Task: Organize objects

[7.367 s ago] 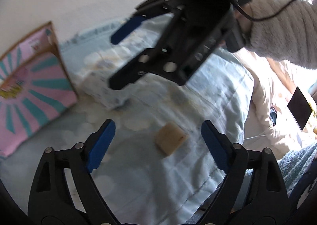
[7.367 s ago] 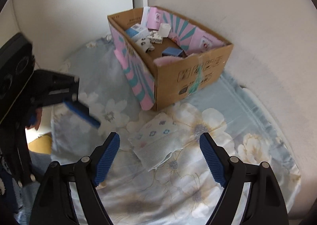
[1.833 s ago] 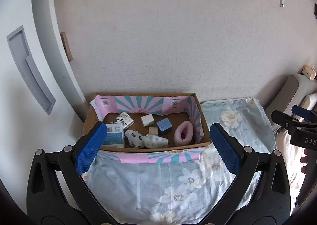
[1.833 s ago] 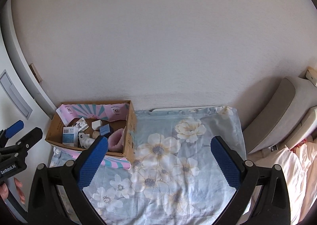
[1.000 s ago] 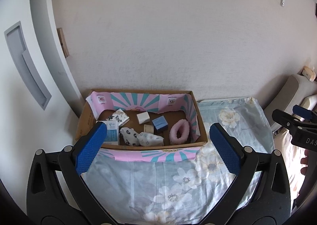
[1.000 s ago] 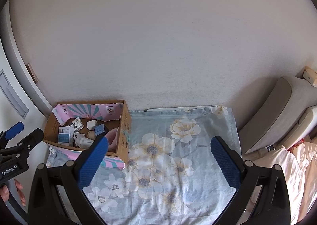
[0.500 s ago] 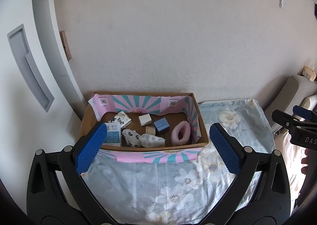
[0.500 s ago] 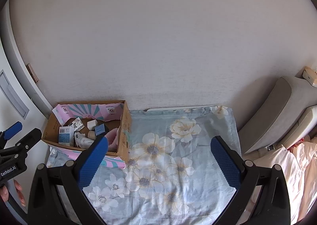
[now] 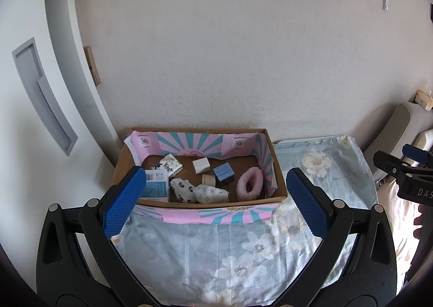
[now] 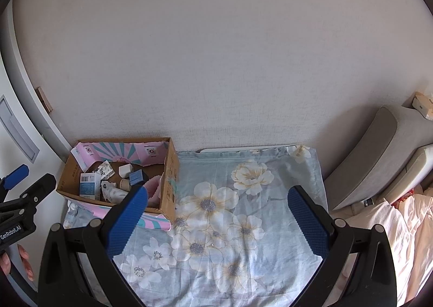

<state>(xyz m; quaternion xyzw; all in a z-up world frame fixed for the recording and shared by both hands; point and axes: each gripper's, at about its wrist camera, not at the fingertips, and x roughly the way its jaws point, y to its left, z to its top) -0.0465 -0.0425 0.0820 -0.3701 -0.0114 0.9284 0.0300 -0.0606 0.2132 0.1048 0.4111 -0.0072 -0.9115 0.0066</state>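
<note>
Soft, even daylight in both views; no harsh glare. Wall (image 9: 243, 49) evenly lit, slightly grey. Right side brighter: pink-white bedding (image 10: 392, 231) nearly washed out. Faint shadow inside cardboard box (image 9: 200, 198). Focus sharp throughout, no motion blur. Strong fisheye bending at edges; door frame (image 9: 70, 63) curves; black vignette in corners.

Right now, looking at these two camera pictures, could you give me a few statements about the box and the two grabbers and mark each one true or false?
1. The cardboard box stands against the wall. True.
2. The left gripper is clamped on the pink fluffy ring. False: it is open and empty, and the ring lies inside the box.
3. The blue cube sits inside the box. True.
4. The right gripper holds a cloth. False: it is open with nothing in it.
5. The floral sheet is plain white. False: it is light blue with flowers.
</note>
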